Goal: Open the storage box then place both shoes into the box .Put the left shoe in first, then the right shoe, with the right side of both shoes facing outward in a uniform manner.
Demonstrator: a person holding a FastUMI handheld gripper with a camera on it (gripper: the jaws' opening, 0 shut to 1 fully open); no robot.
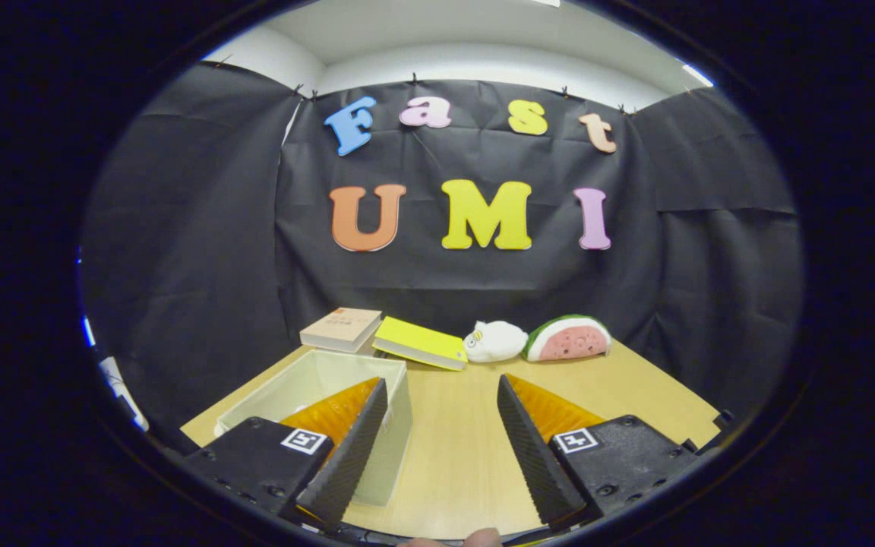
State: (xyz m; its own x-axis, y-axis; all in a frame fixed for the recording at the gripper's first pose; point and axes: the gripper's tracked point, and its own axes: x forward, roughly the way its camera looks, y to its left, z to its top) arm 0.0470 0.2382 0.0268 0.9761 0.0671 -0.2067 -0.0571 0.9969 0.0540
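Observation:
A pale, open-topped storage box (316, 380) stands on the wooden table (460, 448), partly behind my left finger (350, 448). Its inside looks empty where I can see it. My gripper (441, 399) is open above the table, with nothing between its fingers, and the box lies just ahead of and under the left one. The right finger (529, 448) hovers over bare table.
Along the back of the table, from left to right, lie a beige book (341, 328), a yellow book (421, 343), a white plush toy (495, 341) and a watermelon-slice plush (568, 339). Black cloth walls close the booth. A fingertip (483, 538) shows at the near edge.

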